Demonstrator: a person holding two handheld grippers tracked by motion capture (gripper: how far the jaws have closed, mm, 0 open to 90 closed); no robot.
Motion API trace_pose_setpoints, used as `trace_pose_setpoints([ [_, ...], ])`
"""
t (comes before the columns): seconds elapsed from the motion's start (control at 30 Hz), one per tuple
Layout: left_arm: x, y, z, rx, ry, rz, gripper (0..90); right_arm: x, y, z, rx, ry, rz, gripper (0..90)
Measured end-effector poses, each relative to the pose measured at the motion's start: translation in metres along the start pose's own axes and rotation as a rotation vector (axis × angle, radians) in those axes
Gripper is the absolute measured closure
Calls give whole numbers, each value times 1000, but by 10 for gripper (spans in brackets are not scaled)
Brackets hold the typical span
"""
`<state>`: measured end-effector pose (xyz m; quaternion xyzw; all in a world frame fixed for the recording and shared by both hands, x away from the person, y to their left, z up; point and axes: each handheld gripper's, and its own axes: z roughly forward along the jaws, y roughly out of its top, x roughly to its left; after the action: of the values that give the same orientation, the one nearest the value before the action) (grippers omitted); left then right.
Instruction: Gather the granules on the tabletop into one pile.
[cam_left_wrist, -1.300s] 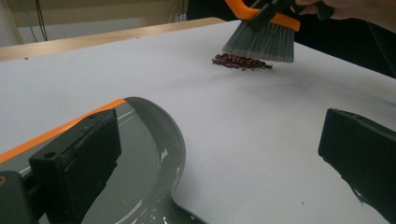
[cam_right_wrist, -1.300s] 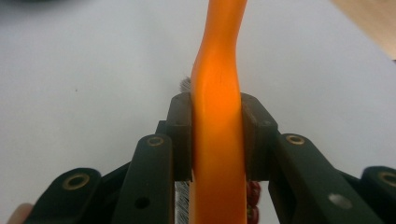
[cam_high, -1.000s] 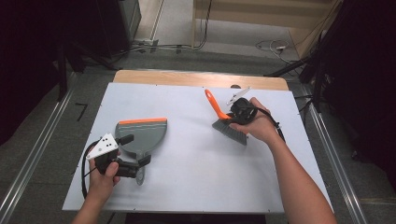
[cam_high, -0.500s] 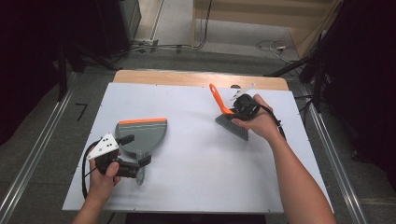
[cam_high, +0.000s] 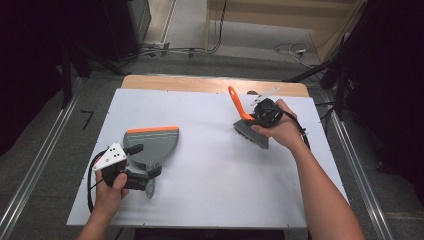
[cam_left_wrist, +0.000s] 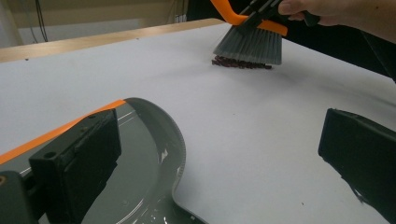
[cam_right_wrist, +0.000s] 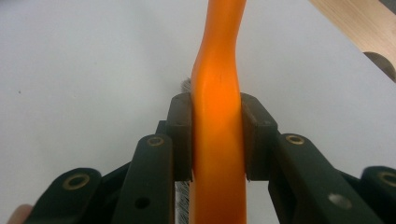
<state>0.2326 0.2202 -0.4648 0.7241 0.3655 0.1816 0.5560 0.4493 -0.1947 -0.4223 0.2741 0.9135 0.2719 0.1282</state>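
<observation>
A grey dustpan (cam_high: 152, 145) with an orange lip lies flat on the white table (cam_high: 215, 200), near the left front. My left gripper (cam_high: 145, 160) is open, its jaws spread wide over the pan's rear, near the handle. In the left gripper view one jaw sits over the dustpan (cam_left_wrist: 144, 158). My right gripper (cam_high: 256, 117) is shut on the orange handle (cam_right_wrist: 217, 93) of a hand brush (cam_high: 251, 134). The brush's grey bristles (cam_left_wrist: 250, 46) rest on the table at the right rear, against a small pile of dark crumbs (cam_left_wrist: 240, 63).
A wooden strip (cam_high: 200, 82) runs along the table's far edge. Metal rails (cam_high: 40, 170) flank the table on the floor, and cables (cam_high: 290, 49) lie on the floor behind. White table surface stretches between the dustpan and the brush.
The right gripper has shifted the brush slightly right and away, and its handle stands more upright. The left gripper and the dustpan have not moved.
</observation>
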Motion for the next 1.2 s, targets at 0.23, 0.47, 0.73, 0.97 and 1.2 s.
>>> trace_pose_setpoints([
  [0.23, 0, 0, 0, 1, -1, 2, 0, 4, 0, -13, -18, -11, -1, 679],
  [0.47, 0, 1, -1, -4, -2, 1, 0, 13, -8, -26, -50, -16, 47, 679],
  [0.73, -2, 1, 0, -1, -1, 6, 0, 23, -27, -44, -84, -23, 111, 680],
  [0.97, -3, 1, 0, -4, 0, 11, 0, 30, -49, -59, -123, -8, 177, 680],
  [1.2, -4, 1, 0, -5, 0, 12, 0, 37, -70, -72, -143, -20, 212, 680],
])
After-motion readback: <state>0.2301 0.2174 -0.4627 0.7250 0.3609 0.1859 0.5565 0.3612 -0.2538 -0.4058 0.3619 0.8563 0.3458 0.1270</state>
